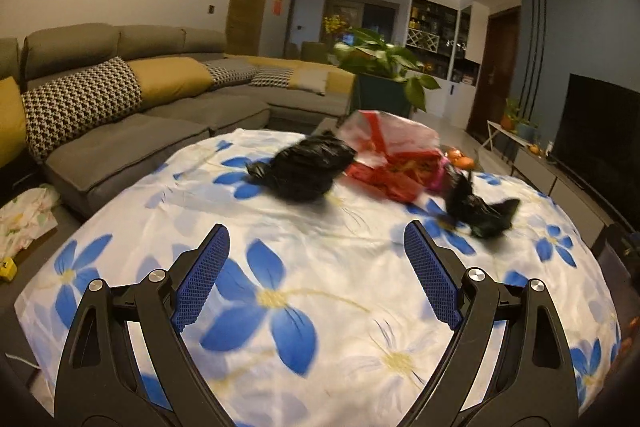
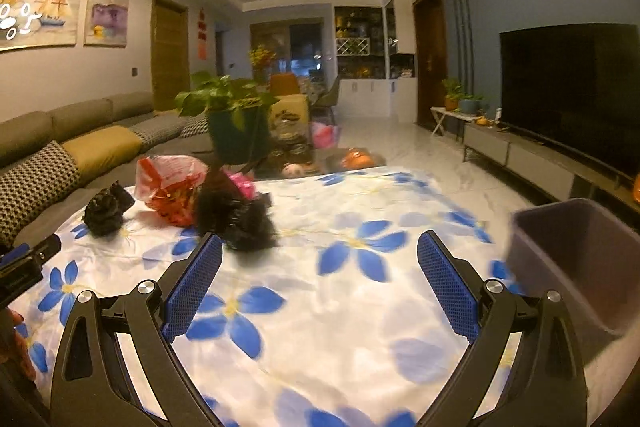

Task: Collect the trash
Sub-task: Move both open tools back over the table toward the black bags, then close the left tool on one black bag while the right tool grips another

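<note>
Trash lies on a table under a white cloth with blue flowers (image 1: 280, 299) (image 2: 340, 327). A crumpled black bag (image 1: 304, 171) (image 2: 104, 211) sits left of a red and white plastic bag (image 1: 388, 147) (image 2: 172, 187). A second black bag (image 1: 480, 211) (image 2: 236, 215) lies to the right, with a pink wrapper (image 1: 438, 179) (image 2: 242, 185) behind it. My left gripper (image 1: 316, 235) hovers open, short of the bags. My right gripper (image 2: 320, 239) is open too, its left fingertip just below the second black bag. Both hold nothing.
A grey-purple bin (image 2: 580, 259) stands at the table's right edge. A potted plant (image 2: 236, 131) and a glass table with fruit (image 2: 356, 159) are behind the trash. A grey sofa (image 1: 140, 131) runs along the left, a TV (image 2: 568, 87) along the right.
</note>
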### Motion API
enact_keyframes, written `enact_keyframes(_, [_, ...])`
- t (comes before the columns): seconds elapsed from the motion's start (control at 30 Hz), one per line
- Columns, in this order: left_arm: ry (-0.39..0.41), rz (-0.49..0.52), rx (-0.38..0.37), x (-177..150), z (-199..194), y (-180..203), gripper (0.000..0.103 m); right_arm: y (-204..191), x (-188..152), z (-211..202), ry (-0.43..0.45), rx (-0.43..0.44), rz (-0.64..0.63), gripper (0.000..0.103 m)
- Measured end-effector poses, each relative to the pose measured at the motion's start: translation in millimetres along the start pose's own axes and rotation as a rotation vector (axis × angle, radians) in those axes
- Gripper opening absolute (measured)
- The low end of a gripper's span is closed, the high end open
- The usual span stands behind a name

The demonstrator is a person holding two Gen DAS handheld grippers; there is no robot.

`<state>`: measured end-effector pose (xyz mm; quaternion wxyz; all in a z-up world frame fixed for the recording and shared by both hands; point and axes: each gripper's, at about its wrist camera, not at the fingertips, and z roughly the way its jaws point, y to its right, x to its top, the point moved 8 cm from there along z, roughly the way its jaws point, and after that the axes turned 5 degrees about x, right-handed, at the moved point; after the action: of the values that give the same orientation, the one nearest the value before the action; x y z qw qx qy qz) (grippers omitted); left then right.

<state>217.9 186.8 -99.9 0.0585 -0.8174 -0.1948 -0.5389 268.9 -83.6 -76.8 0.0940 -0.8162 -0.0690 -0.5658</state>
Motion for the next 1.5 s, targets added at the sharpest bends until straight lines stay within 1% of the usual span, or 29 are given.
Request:
enact_keyframes(0.1, [-0.005, -0.008, 0.006, 8, 14, -8, 0.087, -13, 4, 29, -0.018, 0.004, -0.014, 0.094])
enact_keyframes(0.2, [-0.005, -0.004, 0.025, 17, 27, -17, 0.087, -25, 8, 59, -0.044, 0.002, -0.029, 0.091])
enact_keyframes(0.4, [0.009, 0.031, 0.035, 32, 47, -21, 0.087, -38, 8, 95, -0.077, -0.009, -0.051, 0.089])
enact_keyframes(0.47, [0.008, 0.046, 0.027, 35, 53, -19, 0.087, -37, 6, 107, -0.109, -0.005, -0.039, 0.081])
enact_keyframes(0.53, [0.003, 0.062, 0.020, 36, 61, -16, 0.087, -36, 4, 116, -0.132, -0.006, -0.026, 0.077])
enact_keyframes(0.6, [-0.006, 0.076, 0.006, 36, 68, -11, 0.087, -36, 1, 123, -0.159, -0.001, -0.027, 0.076])
enact_keyframes(0.67, [-0.023, 0.086, -0.006, 36, 77, -7, 0.087, -41, -7, 133, -0.201, 0.011, -0.050, 0.060])
enact_keyframes(0.7, [-0.033, 0.091, -0.015, 37, 83, -5, 0.087, -44, -12, 137, -0.223, 0.016, -0.065, 0.056])
enact_keyframes(0.77, [-0.047, 0.098, -0.021, 38, 91, -2, 0.087, -46, -16, 141, -0.241, 0.019, -0.077, 0.035])
enact_keyframes(0.8, [-0.054, 0.105, -0.021, 39, 96, 0, 0.087, -47, -16, 141, -0.245, 0.024, -0.079, 0.031])
enact_keyframes(0.83, [-0.061, 0.110, -0.022, 40, 101, 1, 0.087, -48, -17, 142, -0.246, 0.029, -0.080, 0.022])
enact_keyframes(0.87, [-0.072, 0.111, -0.025, 39, 105, 2, 0.087, -48, -18, 141, -0.244, 0.034, -0.081, 0.016])
enact_keyframes(0.9, [-0.095, 0.111, -0.027, 37, 112, 4, 0.087, -49, -18, 140, -0.239, 0.042, -0.080, 0.016])
enact_keyframes(0.93, [-0.108, 0.110, -0.028, 37, 115, 4, 0.087, -49, -18, 139, -0.234, 0.047, -0.079, 0.013])
enact_keyframes(1.03, [-0.149, 0.101, -0.034, 33, 127, 4, 0.087, -49, -16, 135, -0.215, 0.058, -0.074, 0.009])
enact_keyframes(1.1, [-0.176, 0.091, -0.043, 30, 134, 3, 0.087, -49, -14, 131, -0.202, 0.062, -0.067, 0.008])
enact_keyframes(1.13, [-0.185, 0.088, -0.050, 29, 136, 3, 0.085, -48, -13, 128, -0.192, 0.065, -0.062, 0.008])
enact_keyframes(1.27, [-0.215, 0.082, -0.079, 23, 140, 3, 0.064, -46, -10, 116, -0.167, 0.075, -0.048, 0.007])
enact_keyframes(1.3, [-0.217, 0.082, -0.081, 23, 140, 3, 0.059, -46, -9, 112, -0.159, 0.077, -0.046, 0.007])
enact_keyframes(1.33, [-0.217, 0.085, -0.088, 22, 140, 4, 0.057, -45, -8, 108, -0.154, 0.079, -0.044, 0.007])
enact_keyframes(1.4, [-0.222, 0.093, -0.102, 20, 140, 6, 0.043, -45, -6, 97, -0.138, 0.087, -0.044, 0.006])
enact_keyframes(1.5, [-0.232, 0.103, -0.115, 15, 137, 8, 0.027, -44, -5, 82, -0.118, 0.090, -0.048, 0.006])
